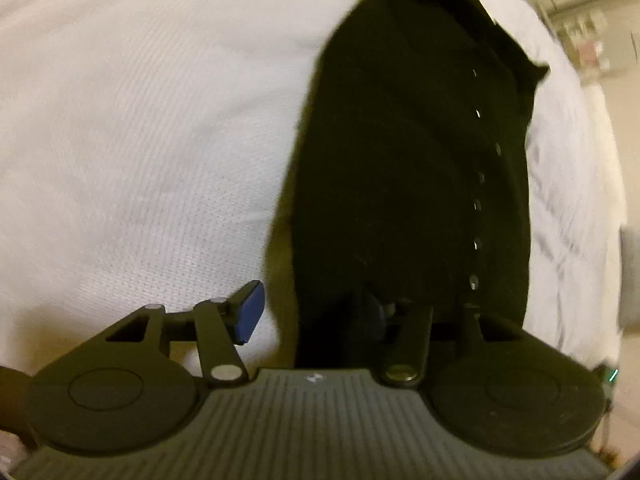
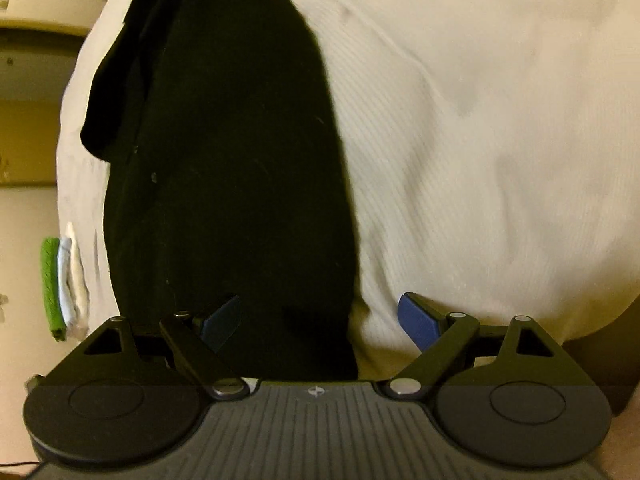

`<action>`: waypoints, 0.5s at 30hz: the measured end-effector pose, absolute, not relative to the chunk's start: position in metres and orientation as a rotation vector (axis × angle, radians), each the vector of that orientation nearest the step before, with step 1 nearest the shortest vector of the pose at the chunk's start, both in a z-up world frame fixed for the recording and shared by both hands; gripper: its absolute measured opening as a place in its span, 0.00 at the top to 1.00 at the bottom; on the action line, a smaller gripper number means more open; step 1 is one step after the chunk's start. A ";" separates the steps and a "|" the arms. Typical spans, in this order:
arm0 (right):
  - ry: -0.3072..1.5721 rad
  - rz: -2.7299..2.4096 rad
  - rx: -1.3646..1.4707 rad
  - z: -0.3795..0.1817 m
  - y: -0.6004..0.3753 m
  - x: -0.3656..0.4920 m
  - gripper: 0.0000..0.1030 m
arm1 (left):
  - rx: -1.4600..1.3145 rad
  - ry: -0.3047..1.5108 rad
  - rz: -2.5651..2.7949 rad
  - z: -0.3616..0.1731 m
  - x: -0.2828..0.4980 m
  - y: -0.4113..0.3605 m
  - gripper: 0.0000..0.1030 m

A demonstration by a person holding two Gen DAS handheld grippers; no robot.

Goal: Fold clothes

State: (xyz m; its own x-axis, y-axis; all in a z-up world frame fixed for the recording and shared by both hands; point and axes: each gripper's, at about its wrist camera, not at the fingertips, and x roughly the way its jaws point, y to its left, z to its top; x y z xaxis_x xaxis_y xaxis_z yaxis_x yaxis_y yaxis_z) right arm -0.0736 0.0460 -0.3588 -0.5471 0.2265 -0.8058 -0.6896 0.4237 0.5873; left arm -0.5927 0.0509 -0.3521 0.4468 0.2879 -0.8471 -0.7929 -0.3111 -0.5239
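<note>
Black button-front garment (image 1: 408,168) lies as a long narrow strip on the white ribbed bed sheet (image 1: 140,140), so lengthwise folds look done; crosswise fold left. Left gripper (image 1: 316,312) and right gripper (image 2: 320,320) both spread wide, holding nothing, probably straddling its near edge.

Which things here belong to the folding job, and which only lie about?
For the job: black garment, left gripper, right gripper, both open.

Lying about: white bed sheet, stack of green, blue and white cloths at the bed's edge.
</note>
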 end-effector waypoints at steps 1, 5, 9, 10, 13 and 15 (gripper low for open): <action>1.775 1.267 -0.368 -0.364 0.041 -0.073 0.15 | -1.539 0.430 1.159 -0.357 -0.594 0.051 0.51; 1.795 1.291 -0.203 -0.377 0.035 -0.075 0.31 | -1.547 0.330 1.121 -0.366 -0.590 0.054 0.60; 1.749 1.392 -0.167 -0.365 0.042 -0.083 0.43 | -1.490 0.356 1.079 -0.363 -0.581 0.059 0.78; 1.731 1.410 -0.179 -0.364 0.040 -0.086 0.43 | -1.502 0.362 1.092 -0.367 -0.582 0.059 0.74; 1.743 1.369 -0.183 -0.374 0.044 -0.088 0.43 | -1.538 0.306 1.088 -0.379 -0.582 0.056 0.67; 1.755 1.348 -0.185 -0.385 0.053 -0.099 0.44 | -1.531 0.311 1.078 -0.389 -0.567 0.058 0.75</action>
State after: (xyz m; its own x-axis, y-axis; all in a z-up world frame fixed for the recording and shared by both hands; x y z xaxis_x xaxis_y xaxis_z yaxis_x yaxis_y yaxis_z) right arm -0.0986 0.0526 -0.3848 -0.5942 0.3776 -0.7102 -0.5888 0.3973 0.7039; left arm -0.5670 0.0578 -0.3888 0.5380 0.3633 -0.7606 -0.7126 -0.2860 -0.6406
